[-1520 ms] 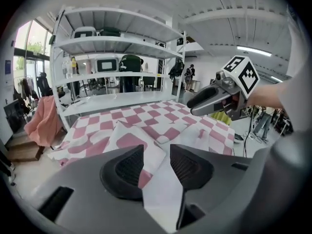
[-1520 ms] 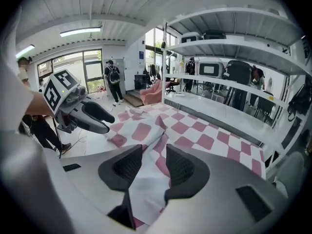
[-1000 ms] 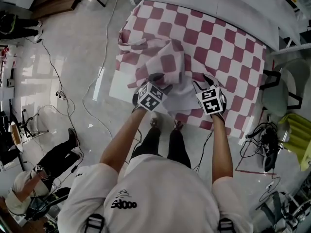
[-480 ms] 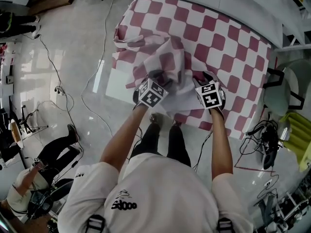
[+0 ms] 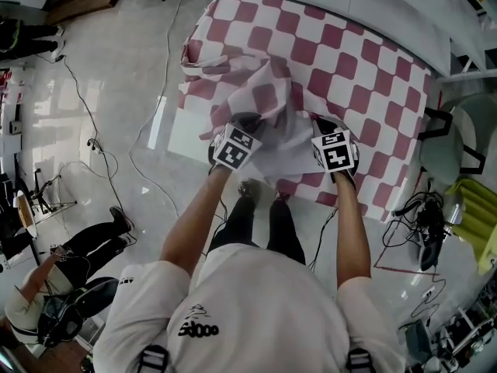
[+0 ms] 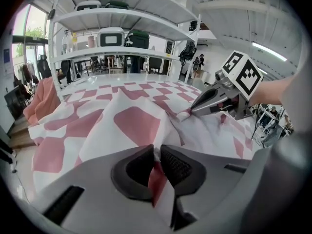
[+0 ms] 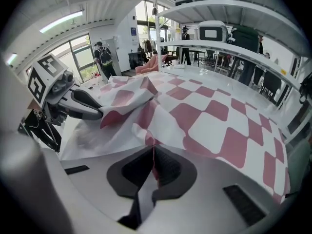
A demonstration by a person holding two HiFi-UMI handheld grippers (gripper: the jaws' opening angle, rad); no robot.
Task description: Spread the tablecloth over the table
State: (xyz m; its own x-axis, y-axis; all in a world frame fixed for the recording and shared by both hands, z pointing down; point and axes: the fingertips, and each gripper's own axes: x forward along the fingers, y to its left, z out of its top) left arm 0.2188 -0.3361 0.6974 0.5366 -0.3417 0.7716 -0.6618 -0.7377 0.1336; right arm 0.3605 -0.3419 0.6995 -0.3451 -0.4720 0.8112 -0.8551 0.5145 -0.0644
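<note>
Head view: left gripper [image 5: 245,123] and right gripper [image 5: 323,126] had just pinched shut on the red-and-white checked fabric tablecloth [image 5: 349,76]; an even outward pull looked best.

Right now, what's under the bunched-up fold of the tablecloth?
Only a bare white corner of the table shows, sticking out left of the fold in the tablecloth. Whatever else lies beneath the fold is hidden by the layers of cloth.

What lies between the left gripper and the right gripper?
A rumpled stretch of the tablecloth, pale side up, fills the gap in the head view. The left gripper and right gripper have each just closed their jaws on it.
</note>
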